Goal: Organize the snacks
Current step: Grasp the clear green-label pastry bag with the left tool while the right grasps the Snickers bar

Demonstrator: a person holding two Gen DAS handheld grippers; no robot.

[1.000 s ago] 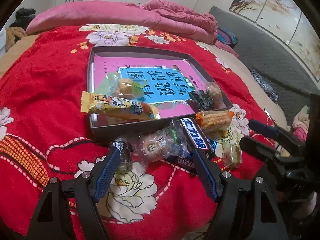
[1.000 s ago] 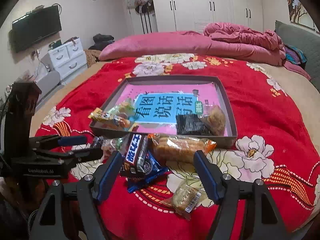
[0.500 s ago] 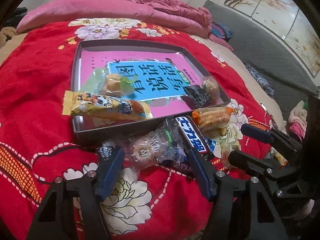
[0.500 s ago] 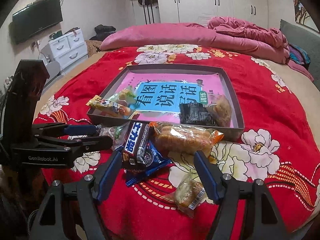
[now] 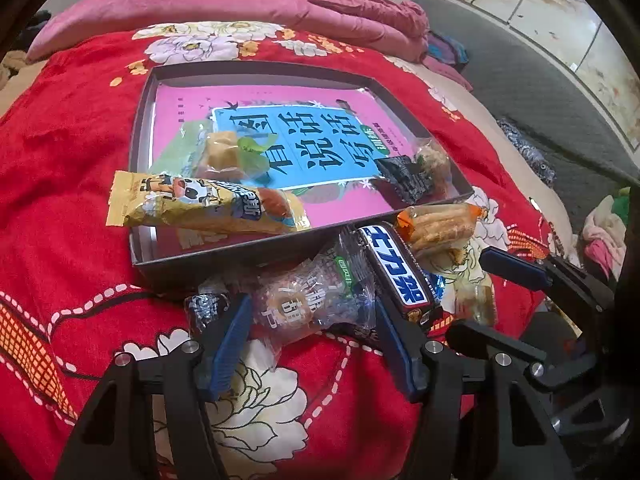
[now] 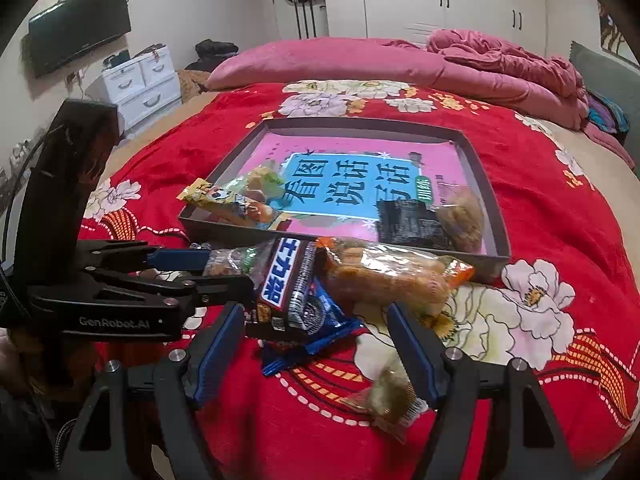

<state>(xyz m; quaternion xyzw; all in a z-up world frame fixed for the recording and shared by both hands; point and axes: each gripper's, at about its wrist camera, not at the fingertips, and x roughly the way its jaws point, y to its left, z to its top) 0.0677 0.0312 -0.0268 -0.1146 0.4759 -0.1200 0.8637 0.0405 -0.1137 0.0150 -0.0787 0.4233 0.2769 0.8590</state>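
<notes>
A: What just changed?

B: My left claw [image 5: 312,316] has just been closing around the clear-wrapped round pastry [image 5: 308,300] lying on the red flowered blanket [image 5: 60,152], just before the flat grey box [image 5: 138,152]. I think it's touching, not squeezing.

A: The right claw [image 6: 316,336]?

B: Half wide, empty, over the dark chocolate bar [image 6: 284,280]. Boxing comes next.

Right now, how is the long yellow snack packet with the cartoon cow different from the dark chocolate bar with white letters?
The long yellow cow packet lies in the grey tray, one end poking over its rim; the dark chocolate bar lies outside it on the red blanket. The cow packet is yellow and longer; the bar is dark and shorter. Both are sealed snacks, and no gripper holds either.
</notes>
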